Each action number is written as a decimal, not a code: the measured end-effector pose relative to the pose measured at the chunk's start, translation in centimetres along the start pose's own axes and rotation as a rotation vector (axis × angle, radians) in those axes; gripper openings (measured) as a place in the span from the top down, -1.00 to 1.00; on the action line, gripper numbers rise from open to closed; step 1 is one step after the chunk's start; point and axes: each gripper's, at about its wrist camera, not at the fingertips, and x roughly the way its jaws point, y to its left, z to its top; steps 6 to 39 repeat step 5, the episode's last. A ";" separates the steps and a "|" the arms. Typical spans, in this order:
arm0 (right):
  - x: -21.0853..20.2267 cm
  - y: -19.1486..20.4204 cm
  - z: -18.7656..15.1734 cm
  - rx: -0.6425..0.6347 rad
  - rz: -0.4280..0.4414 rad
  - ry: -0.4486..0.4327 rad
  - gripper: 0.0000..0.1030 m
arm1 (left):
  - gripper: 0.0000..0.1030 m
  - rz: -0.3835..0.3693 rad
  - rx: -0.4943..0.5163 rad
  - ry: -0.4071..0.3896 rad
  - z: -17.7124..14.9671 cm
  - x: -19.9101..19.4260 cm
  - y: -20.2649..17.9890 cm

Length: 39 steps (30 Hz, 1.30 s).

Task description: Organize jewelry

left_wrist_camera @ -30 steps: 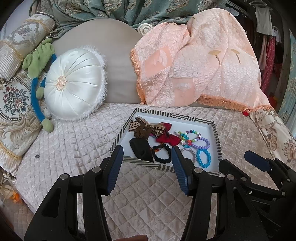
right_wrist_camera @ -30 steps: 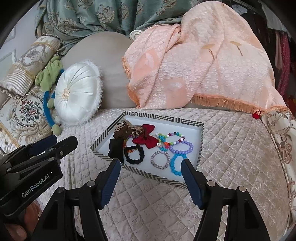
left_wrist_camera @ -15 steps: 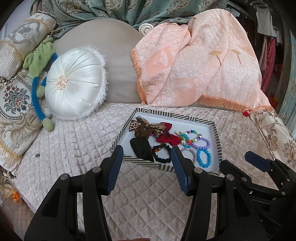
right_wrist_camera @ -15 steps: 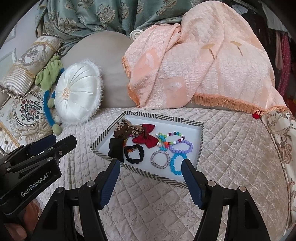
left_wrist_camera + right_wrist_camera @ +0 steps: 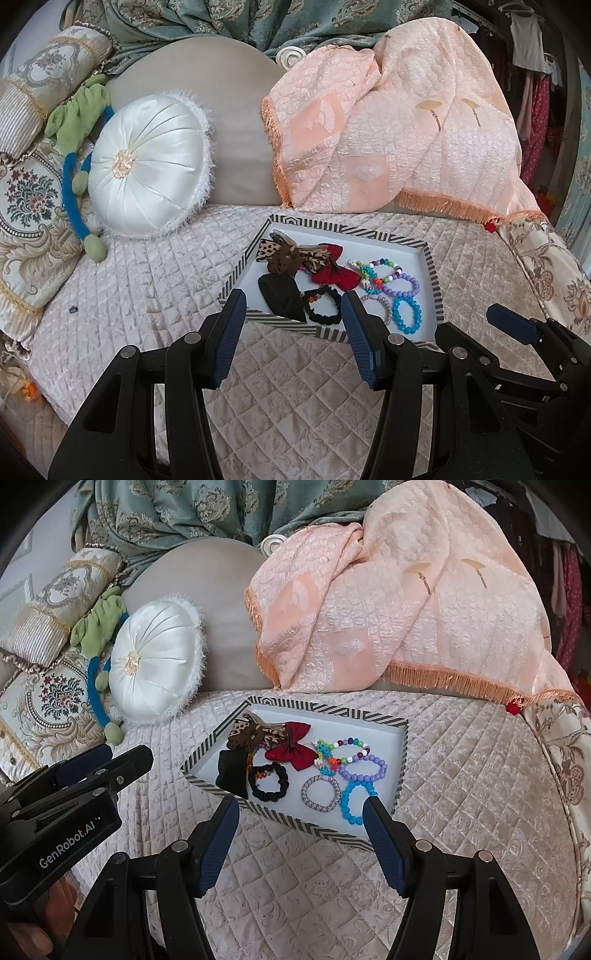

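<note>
A striped-rim white tray (image 5: 388,238) (image 5: 373,720) lies on the quilted bed. In it lie a leopard bow (image 5: 291,254), a red bow (image 5: 293,751), a black cloth piece (image 5: 282,295), a black scrunchie (image 5: 267,782) and several bead bracelets, among them a blue one (image 5: 351,797) and a purple one (image 5: 404,282). My left gripper (image 5: 293,312) hovers open over the tray's near rim, nothing between its fingers. My right gripper (image 5: 301,818) also stands open before the near rim, holding nothing. Each gripper shows at the side of the other's view.
A round white satin cushion (image 5: 147,166) and a green and blue plush toy (image 5: 75,122) lie left of the tray. A peach fringed blanket (image 5: 395,129) drapes over the headboard behind. Patterned pillows sit at the far left, and the bed's edge runs at the right.
</note>
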 end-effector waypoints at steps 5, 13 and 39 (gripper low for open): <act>0.3 -0.4 -0.3 0.008 0.000 0.005 -0.31 | -0.04 0.000 0.000 0.011 -0.2 0.7 0.0; 0.3 -0.4 -0.3 0.008 0.000 0.005 -0.31 | -0.04 0.000 0.000 0.011 -0.2 0.7 0.0; 0.3 -0.4 -0.3 0.008 0.000 0.005 -0.31 | -0.04 0.000 0.000 0.011 -0.2 0.7 0.0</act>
